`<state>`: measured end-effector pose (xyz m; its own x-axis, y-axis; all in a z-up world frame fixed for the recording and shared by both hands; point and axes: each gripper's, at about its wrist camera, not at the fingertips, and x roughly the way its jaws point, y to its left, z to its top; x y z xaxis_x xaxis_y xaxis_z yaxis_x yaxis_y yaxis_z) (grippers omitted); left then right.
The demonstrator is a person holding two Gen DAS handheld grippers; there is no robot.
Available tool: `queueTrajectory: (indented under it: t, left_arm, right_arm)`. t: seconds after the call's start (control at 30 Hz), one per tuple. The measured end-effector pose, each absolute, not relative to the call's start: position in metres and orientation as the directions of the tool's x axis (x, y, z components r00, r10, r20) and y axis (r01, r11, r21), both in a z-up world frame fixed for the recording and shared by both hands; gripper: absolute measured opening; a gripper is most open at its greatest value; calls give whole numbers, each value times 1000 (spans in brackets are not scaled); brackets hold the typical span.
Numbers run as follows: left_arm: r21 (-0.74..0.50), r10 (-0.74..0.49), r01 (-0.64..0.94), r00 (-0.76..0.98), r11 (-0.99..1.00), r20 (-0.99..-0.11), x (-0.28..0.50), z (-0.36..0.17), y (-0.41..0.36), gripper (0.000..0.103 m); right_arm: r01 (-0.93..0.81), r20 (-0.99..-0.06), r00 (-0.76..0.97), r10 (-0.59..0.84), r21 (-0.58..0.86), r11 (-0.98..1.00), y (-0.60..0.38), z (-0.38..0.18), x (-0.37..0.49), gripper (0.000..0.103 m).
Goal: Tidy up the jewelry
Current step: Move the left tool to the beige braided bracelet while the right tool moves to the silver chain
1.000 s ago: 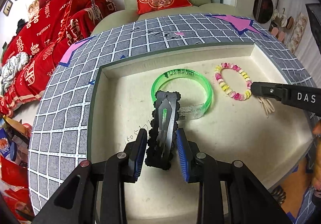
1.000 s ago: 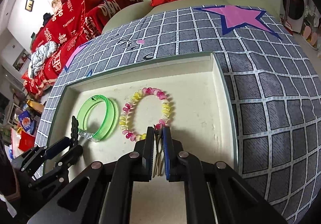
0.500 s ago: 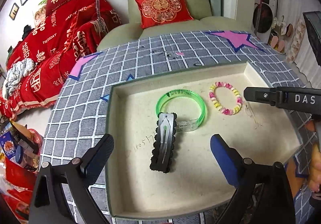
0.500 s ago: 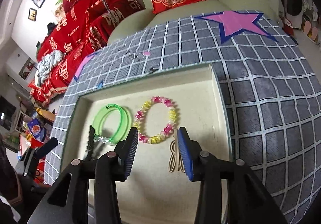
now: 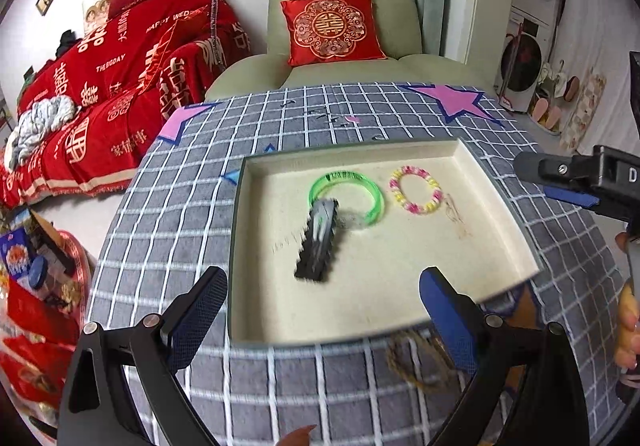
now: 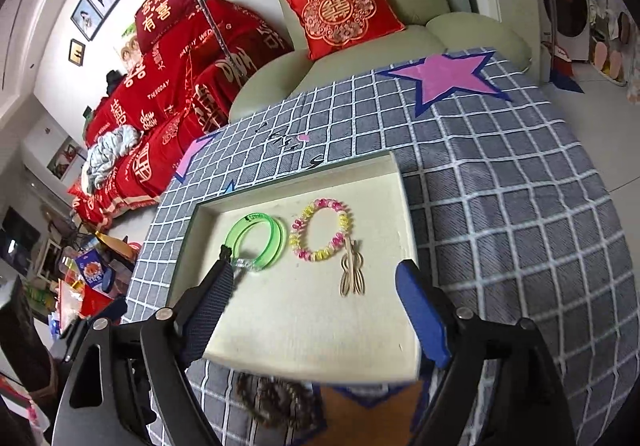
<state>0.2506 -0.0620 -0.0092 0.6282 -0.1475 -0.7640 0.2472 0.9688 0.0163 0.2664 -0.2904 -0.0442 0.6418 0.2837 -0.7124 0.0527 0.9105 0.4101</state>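
Observation:
A cream tray (image 5: 496,202) (image 6: 404,206) lies on the grey checked table. In it lie a black hair clip (image 5: 318,244), a green bangle (image 5: 346,194) (image 6: 256,242), a pink-and-yellow bead bracelet (image 5: 416,190) (image 6: 320,230) and a small wooden clip (image 6: 352,272) (image 5: 454,212). A brown bead bracelet (image 5: 416,360) (image 6: 276,398) lies on the cloth just in front of the tray. My left gripper (image 5: 322,320) is open and empty, above the tray's near edge. My right gripper (image 6: 316,316) is open and empty, pulled back from the wooden clip; it shows at the right in the left wrist view (image 5: 568,182).
A green armchair (image 5: 340,26) with a red cushion stands behind the table. A red-covered sofa (image 5: 112,86) is at the left. Clutter sits on the floor at the lower left (image 5: 36,270). Pink star patches (image 6: 444,74) mark the cloth.
Both grippers opened and drew back and up. The left let go of the black hair clip, the right let go of the wooden clip; both now lie in the tray.

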Motion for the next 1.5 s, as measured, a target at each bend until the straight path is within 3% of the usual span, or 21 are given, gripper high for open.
queueTrajectory:
  t: [0.4, 0.8, 1.2, 1.5]
  left_arm:
    - [-41, -162, 220, 564, 975, -810, 204, -34, -61, 102]
    - [-42, -105, 137, 499, 990, -860, 200, -67, -63, 102]
    - [-67, -96, 78, 461, 995, -882, 218, -86, -63, 102]
    - [-46, -81, 87, 457, 995, -886, 227, -93, -79, 101]
  right_arm:
    - [44, -705, 655, 270, 393, 918, -308, -33, 187, 86]
    - [119, -823, 549, 147, 250, 961, -330, -88, 135, 86]
    - [159, -857, 504, 106, 213, 964, -324, -122, 122, 86]
    - [151, -861, 508, -1, 88, 985, -304, -130, 132, 86]
